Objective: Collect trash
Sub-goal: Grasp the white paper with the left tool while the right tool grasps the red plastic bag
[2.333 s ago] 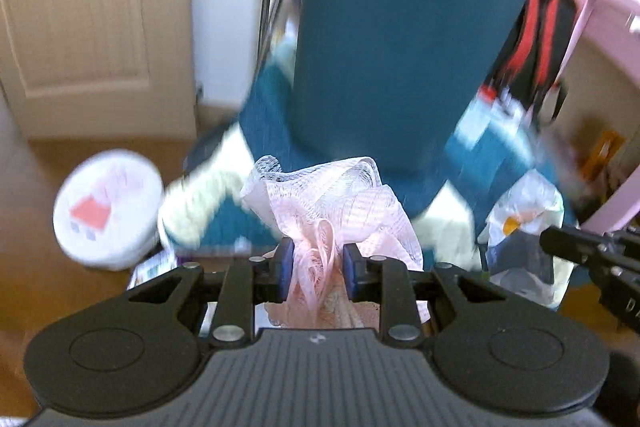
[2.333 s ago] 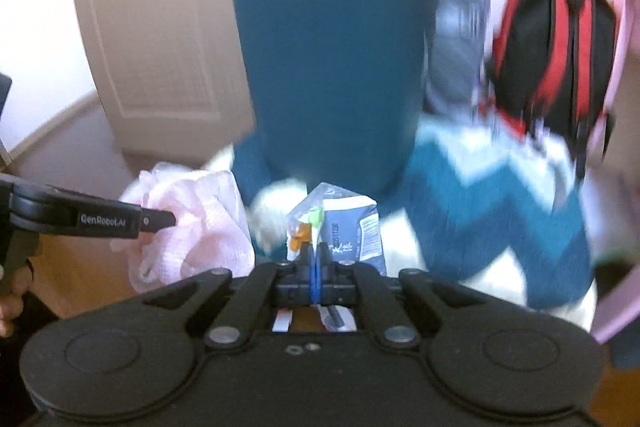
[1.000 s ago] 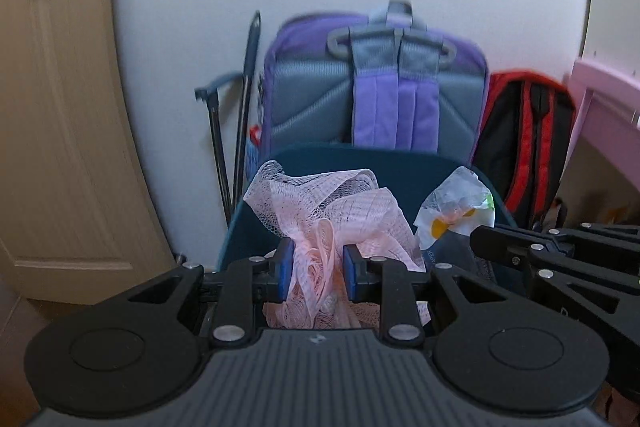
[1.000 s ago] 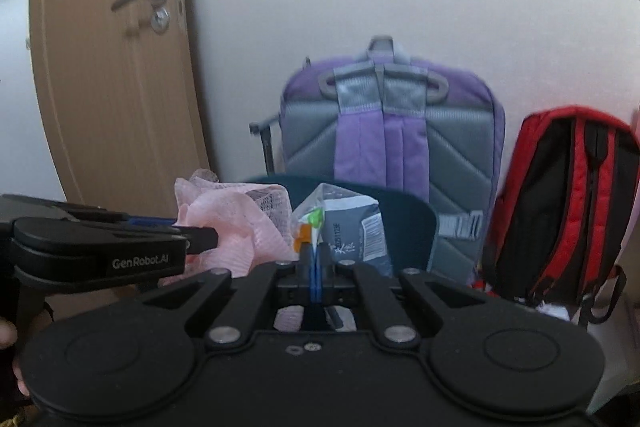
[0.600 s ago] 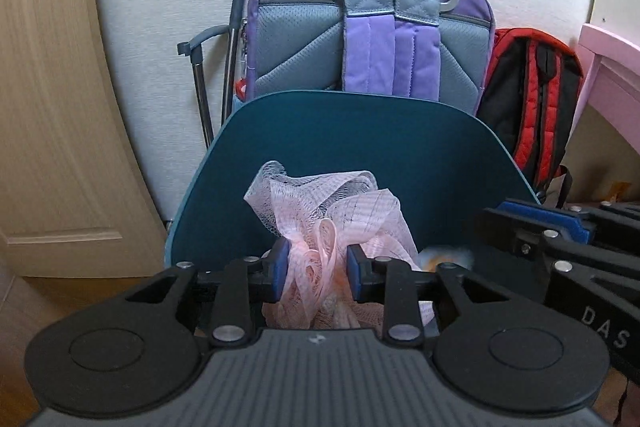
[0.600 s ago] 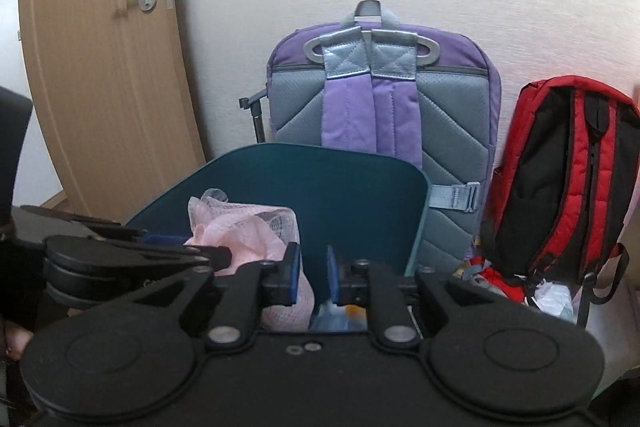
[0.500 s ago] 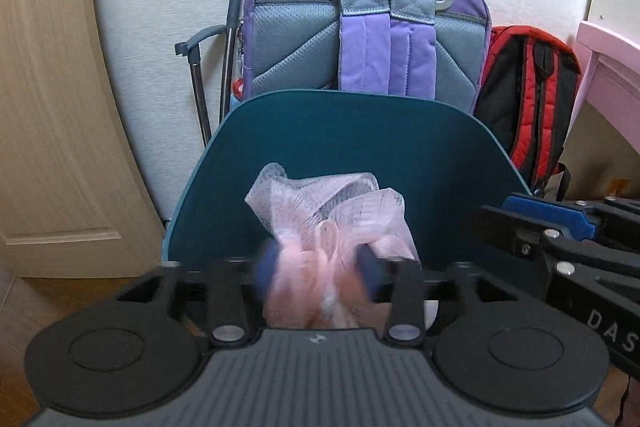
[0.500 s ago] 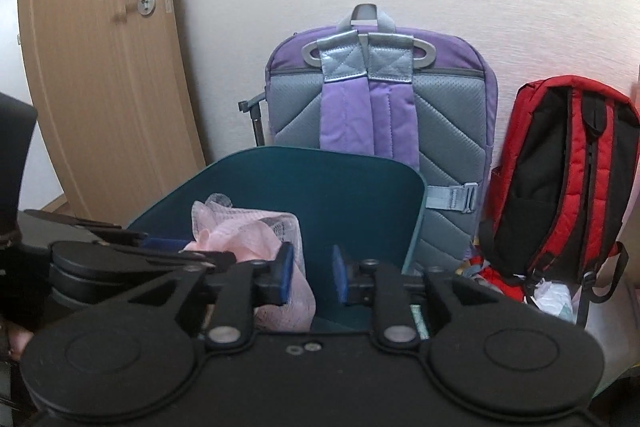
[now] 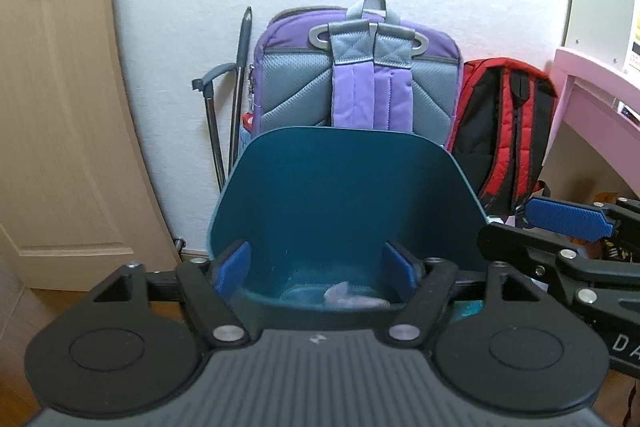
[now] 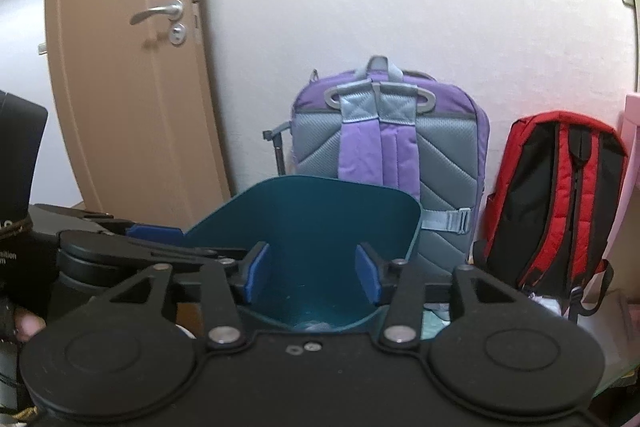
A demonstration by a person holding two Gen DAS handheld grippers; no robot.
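Note:
A teal trash bin (image 9: 344,195) stands open in front of me, also in the right wrist view (image 10: 320,223). My left gripper (image 9: 320,269) is open and empty over the bin's near rim. The pink mesh trash (image 9: 352,297) lies at the bottom of the bin. My right gripper (image 10: 310,277) is open and empty over the same bin; a pale scrap (image 10: 316,325) shows at the bottom. The right gripper also shows at the right of the left wrist view (image 9: 568,223), and the left gripper at the left of the right wrist view (image 10: 156,231).
A purple and grey backpack (image 9: 360,75) leans on the wall behind the bin, a red and black backpack (image 9: 508,131) to its right. A wooden door (image 9: 52,107) is at the left, a pink desk (image 9: 596,95) at the right. Thin metal poles (image 9: 232,107) stand by the wall.
Both grippers opened wide. The pink mesh trash dropped from my left gripper into the bin. Earlier the right gripper let its wrapper fall in.

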